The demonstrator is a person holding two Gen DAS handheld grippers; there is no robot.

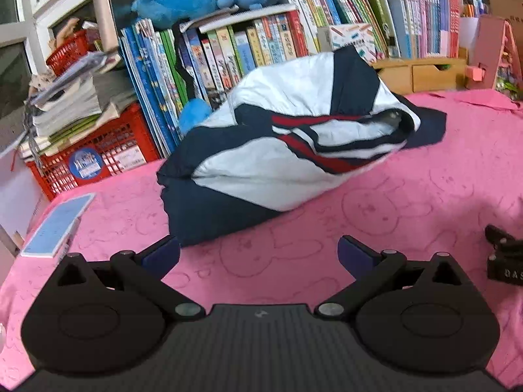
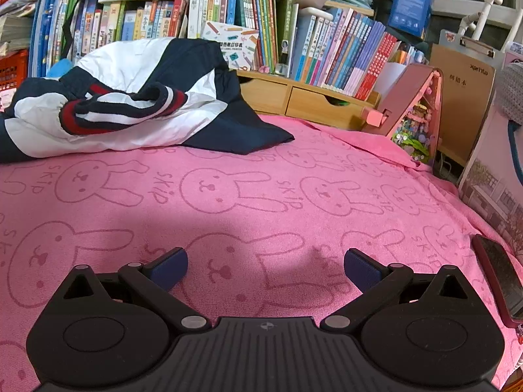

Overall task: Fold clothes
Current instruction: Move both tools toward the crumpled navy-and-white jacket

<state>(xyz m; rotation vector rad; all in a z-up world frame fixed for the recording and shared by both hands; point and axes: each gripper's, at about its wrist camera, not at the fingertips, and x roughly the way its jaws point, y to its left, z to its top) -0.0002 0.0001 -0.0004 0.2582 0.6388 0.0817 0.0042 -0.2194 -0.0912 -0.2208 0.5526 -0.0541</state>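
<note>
A navy, white and red jacket (image 1: pixel 278 150) lies in a loose heap on the pink bunny-print cloth (image 1: pixel 392 222), toward the back. It also shows in the right wrist view (image 2: pixel 130 104) at the far left. My left gripper (image 1: pixel 258 254) is open and empty, just in front of the jacket's near navy edge. My right gripper (image 2: pixel 265 269) is open and empty over bare pink cloth (image 2: pixel 261 196), well short of the jacket. Part of the right gripper (image 1: pixel 505 254) shows at the right edge of the left wrist view.
Rows of books (image 2: pixel 294 39) and a wooden drawer unit (image 2: pixel 310 101) line the back. A red crate (image 1: pixel 98 153) with stacked papers stands back left. A blue booklet (image 1: pixel 55 225) lies on the left. A dark phone (image 2: pixel 500 277) lies at the right edge.
</note>
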